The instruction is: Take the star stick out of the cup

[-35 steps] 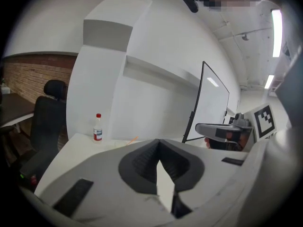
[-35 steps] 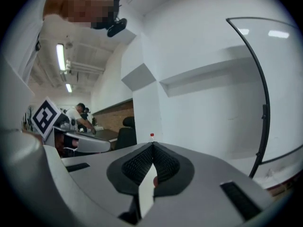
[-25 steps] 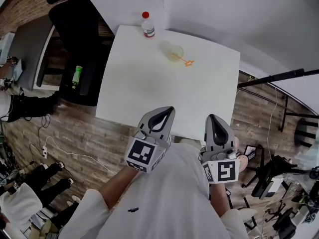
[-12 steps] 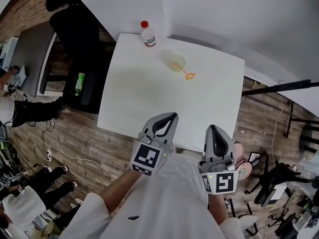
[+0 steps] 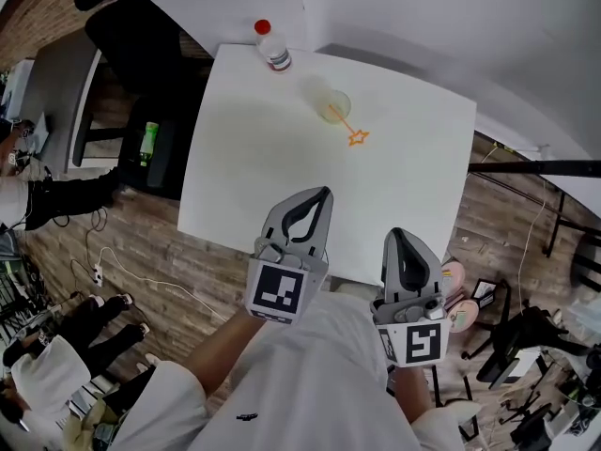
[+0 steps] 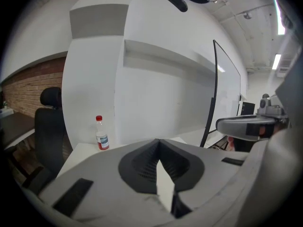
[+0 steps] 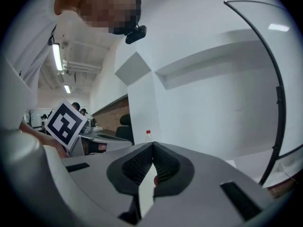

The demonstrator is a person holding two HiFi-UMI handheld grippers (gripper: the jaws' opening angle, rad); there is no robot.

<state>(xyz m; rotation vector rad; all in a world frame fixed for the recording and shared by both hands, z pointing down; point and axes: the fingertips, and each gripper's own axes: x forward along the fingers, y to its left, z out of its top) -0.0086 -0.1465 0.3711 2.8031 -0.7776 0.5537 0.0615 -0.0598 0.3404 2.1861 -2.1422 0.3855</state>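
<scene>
Observer: White table [image 5: 254,177] on a wood-plank floor, white wall along the far side. Clear cup [image 5: 333,104] stands upright near the far edge, toward 12 o'clock from both grippers.

Checker: Star stick?

Observer: Orange star stick [image 5: 357,137] has its lower end in the cup. It leans out over the rim toward 5 o'clock. Star end sits low, just beside the cup; contact with the tabletop cannot be told.

Checker: Anything else on the table?

Observer: Bottle [image 5: 273,50] with a red cap, upright, at 10 o'clock from the cup, by the far corner.

Checker: Jaws?

Observer: Left gripper [image 5: 322,195] is at the near table edge, jaws together, nothing between them. Right gripper [image 5: 398,238] is at its 4 o'clock, jaws also together and empty. Both are well apart from the cup.
</scene>
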